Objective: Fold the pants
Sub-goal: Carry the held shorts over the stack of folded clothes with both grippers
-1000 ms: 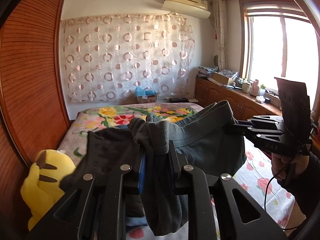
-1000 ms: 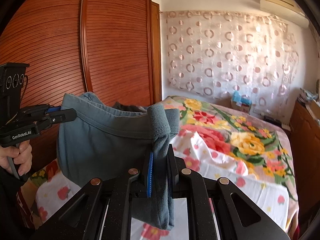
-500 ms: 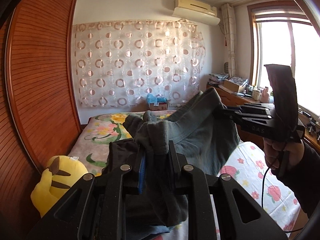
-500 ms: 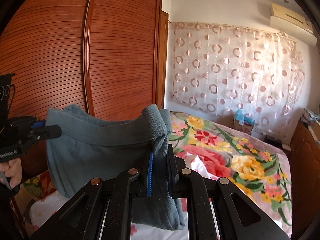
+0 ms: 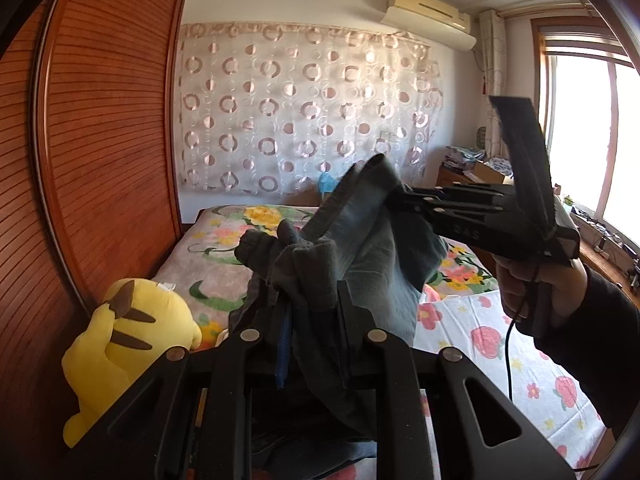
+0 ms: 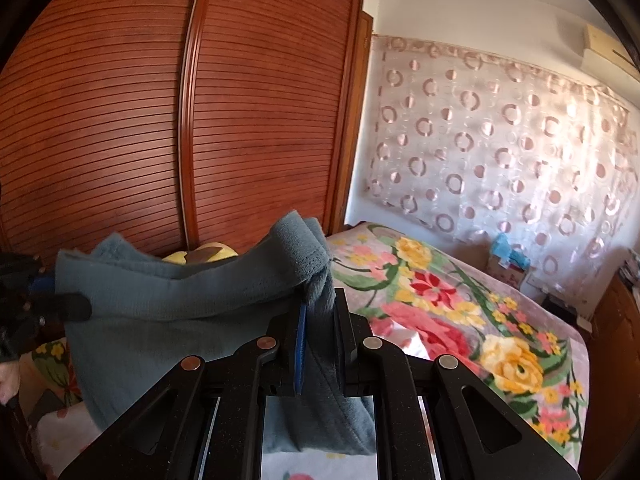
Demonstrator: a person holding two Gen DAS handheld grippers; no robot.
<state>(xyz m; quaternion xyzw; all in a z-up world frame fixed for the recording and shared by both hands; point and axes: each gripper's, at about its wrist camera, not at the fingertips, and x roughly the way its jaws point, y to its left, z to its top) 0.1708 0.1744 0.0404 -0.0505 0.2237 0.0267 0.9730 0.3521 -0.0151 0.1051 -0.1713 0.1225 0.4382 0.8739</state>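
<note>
Both grippers, left (image 5: 310, 300) and right (image 6: 320, 308), clamp the pants (image 6: 168, 312) between their jaws.

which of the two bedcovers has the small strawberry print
The white sheet, on the near part of the bed. The blanket toward the curtain is pinkish grey with big red and yellow flowers instead.

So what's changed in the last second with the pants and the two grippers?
Both grippers swung sideways across the room with the pants stretched between them: the wardrobe now fills more of the right wrist view, and the yellow plush toy looms larger in the left one. Nothing was grabbed or released. The left gripper and right gripper stay shut on the waistband, above the bed.
</note>
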